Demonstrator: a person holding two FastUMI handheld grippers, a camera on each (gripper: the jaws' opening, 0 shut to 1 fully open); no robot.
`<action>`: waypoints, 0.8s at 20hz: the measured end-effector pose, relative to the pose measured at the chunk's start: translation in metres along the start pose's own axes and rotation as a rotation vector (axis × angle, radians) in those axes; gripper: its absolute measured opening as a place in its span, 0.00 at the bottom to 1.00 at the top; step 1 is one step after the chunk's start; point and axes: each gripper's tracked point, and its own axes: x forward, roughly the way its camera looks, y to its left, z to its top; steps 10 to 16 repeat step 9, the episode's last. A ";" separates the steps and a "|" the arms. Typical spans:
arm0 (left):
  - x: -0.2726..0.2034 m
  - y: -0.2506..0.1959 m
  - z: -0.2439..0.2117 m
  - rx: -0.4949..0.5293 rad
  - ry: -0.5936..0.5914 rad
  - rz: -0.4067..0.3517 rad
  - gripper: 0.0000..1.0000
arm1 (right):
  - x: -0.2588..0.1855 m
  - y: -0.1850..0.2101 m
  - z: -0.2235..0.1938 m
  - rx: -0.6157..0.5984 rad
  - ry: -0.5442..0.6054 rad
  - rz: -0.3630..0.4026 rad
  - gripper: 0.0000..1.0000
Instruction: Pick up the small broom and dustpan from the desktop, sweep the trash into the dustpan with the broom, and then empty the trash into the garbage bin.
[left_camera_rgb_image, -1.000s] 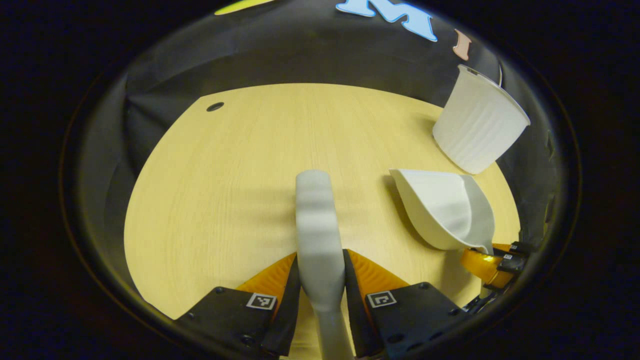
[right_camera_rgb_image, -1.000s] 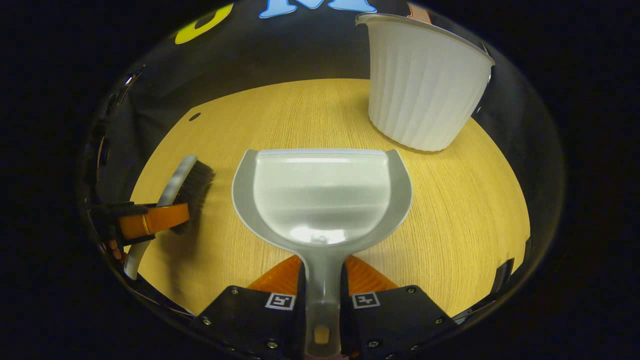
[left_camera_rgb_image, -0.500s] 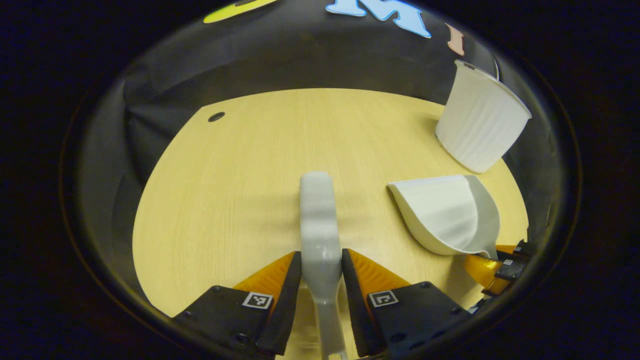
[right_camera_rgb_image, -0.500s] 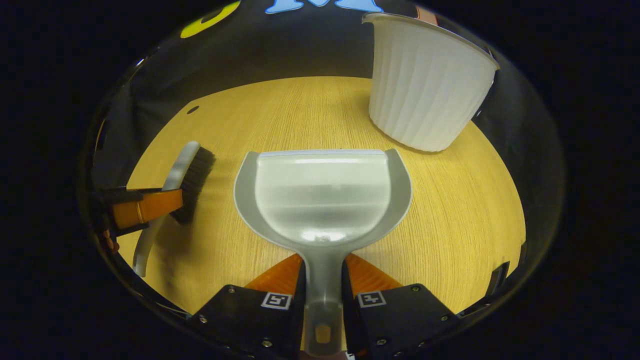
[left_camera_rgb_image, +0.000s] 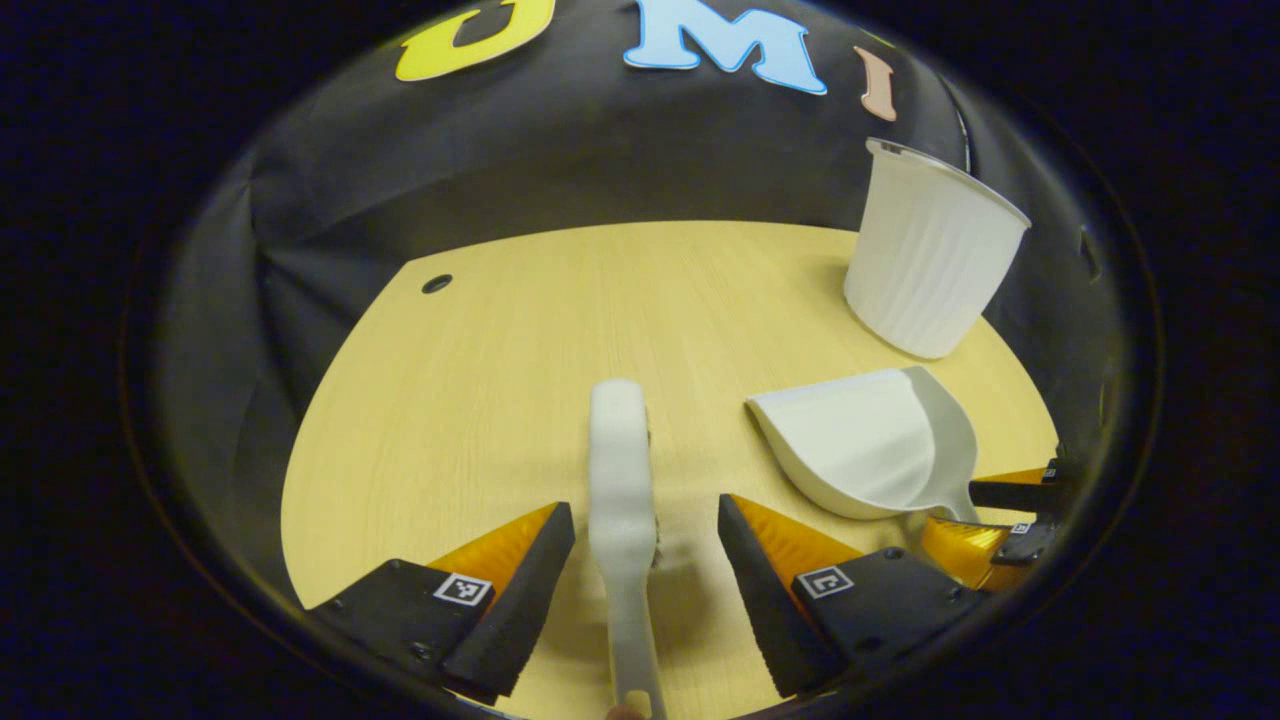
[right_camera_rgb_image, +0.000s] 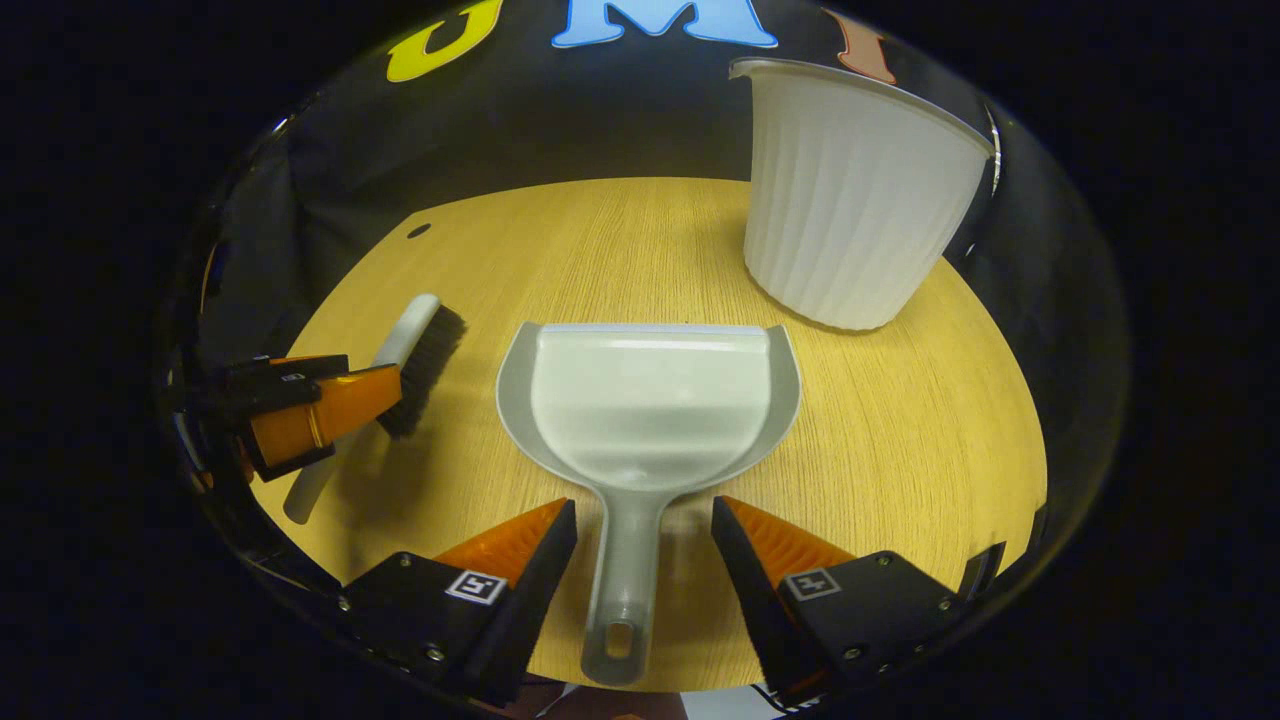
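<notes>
**While both claws are gaping wide, the broom and dustpan are lying flat on the bench**

Because the left claw (left_camera_rgb_image: 645, 505) is standing released, it is gripping nothing. The small broom (left_camera_rgb_image: 620, 470) is lying on the bench (right_camera_rgb_image: 900, 420) in the gap between its two fingers, and neither finger is touching the handle. The right claw (right_camera_rgb_image: 642, 503) is gaping too. The dustpan (right_camera_rgb_image: 650, 400) is resting flat on the bench, with its handle pointing back between those fingers and space showing on both sides.

The broom is sitting just left of the dustpan, bristles lying sideways. The white garbage bin (right_camera_rgb_image: 850, 200) is standing upright at the far right, near the dustpan's front edge. What is inside the bin is hidden. The scoop is looking bare.

This is fitting two stories: claws coming to grab the tools, or claws letting go after the sweeping and tipping. Either way, doing it well is meaning keeping each claw lined up straight along its handle, moving slowly, and not bumping a tool sideways or knocking the bin.
</notes>
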 end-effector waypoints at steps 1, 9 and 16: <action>-0.010 -0.003 0.002 -0.006 -0.022 0.008 0.92 | -0.002 -0.001 0.005 -0.004 -0.019 0.005 0.91; -0.069 0.000 0.063 -0.077 -0.295 0.041 0.95 | -0.049 -0.013 0.075 -0.081 -0.299 0.000 0.97; -0.069 0.000 0.063 -0.077 -0.295 0.041 0.95 | -0.049 -0.013 0.075 -0.081 -0.299 0.000 0.97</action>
